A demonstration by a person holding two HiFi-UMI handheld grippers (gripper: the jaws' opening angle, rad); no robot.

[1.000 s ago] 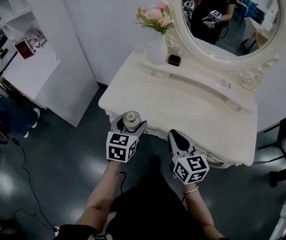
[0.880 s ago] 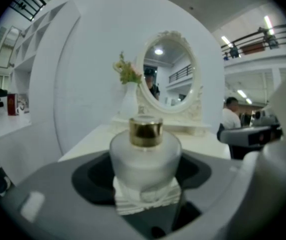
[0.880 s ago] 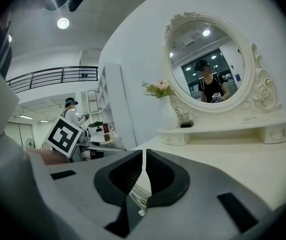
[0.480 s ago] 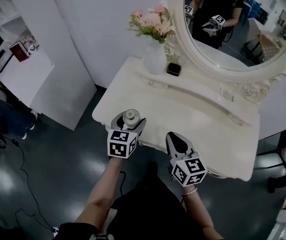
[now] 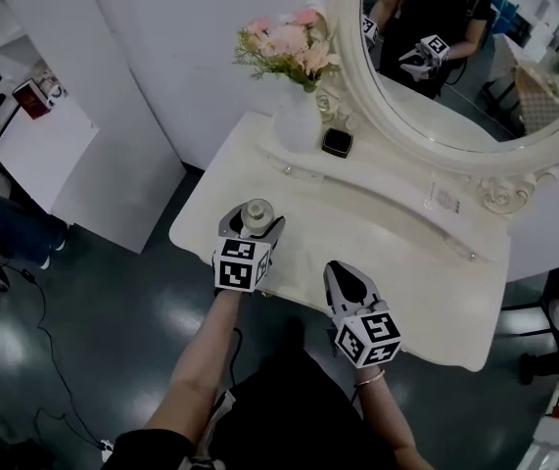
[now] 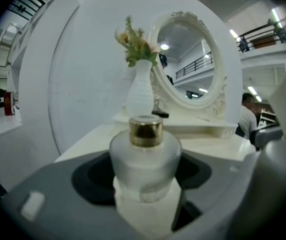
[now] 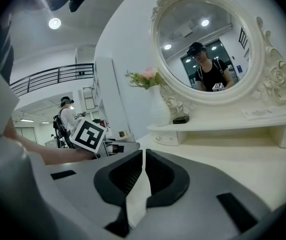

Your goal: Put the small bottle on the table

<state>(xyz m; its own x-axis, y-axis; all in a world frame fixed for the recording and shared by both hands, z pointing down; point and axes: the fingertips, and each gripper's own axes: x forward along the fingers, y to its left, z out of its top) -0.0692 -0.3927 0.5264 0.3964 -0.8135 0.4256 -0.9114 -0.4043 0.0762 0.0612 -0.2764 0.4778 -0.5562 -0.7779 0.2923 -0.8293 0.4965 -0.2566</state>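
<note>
A small frosted bottle (image 5: 256, 215) (image 6: 144, 159) with a gold cap stands upright between the jaws of my left gripper (image 5: 252, 229) (image 6: 145, 184), which is shut on it. It hangs over the near left part of the cream dressing table (image 5: 387, 262). My right gripper (image 5: 346, 280) (image 7: 143, 159) is shut with nothing in it, over the table's front edge to the right of the left one. The left gripper's marker cube (image 7: 88, 134) shows at the left of the right gripper view.
A white vase of pink flowers (image 5: 297, 116) (image 6: 140, 91) and a small dark box (image 5: 336, 142) stand on the raised back shelf. A big oval mirror (image 5: 475, 37) (image 7: 205, 46) rises behind. A white cabinet (image 5: 34, 155) stands on the dark floor at the left.
Both grippers have moved forward over the table, the left one carrying the bottle. The table now lies nearer and lower in the head view.
</note>
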